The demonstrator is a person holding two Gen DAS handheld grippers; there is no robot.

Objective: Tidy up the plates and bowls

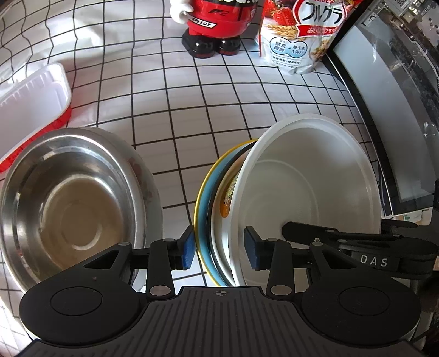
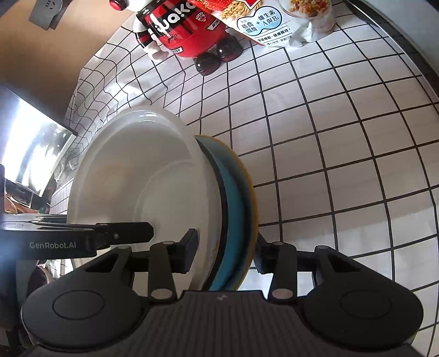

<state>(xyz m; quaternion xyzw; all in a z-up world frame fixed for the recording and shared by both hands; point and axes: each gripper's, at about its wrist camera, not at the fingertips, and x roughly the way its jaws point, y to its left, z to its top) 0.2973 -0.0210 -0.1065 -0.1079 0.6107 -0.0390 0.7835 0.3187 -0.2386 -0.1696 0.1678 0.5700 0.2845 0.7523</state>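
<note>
A stack of plates was seen tilted up on edge over the grid-patterned tablecloth (image 1: 208,115), made up of a white plate (image 1: 310,175), a patterned plate (image 1: 229,197) behind it, and a blue plate with a yellow rim (image 1: 203,208) at the back. The rims of the stack were enclosed by the left gripper (image 1: 220,245); one blue pad (image 1: 188,248) was placed just beside the yellow rim and the other against the white plate's face, though firm pressure could not be made out. From the opposite side the same stack was clamped by the right gripper (image 2: 225,254), its pads pressed onto the white plate's face and the yellow-rimmed back. A steel bowl (image 1: 74,197) was left resting on the cloth near the stack. A white container with a red edge (image 1: 30,104) was seen beyond the bowl, and a red figurine (image 1: 214,24) and a cereal bag (image 1: 296,41) were stood at the far side
</note>
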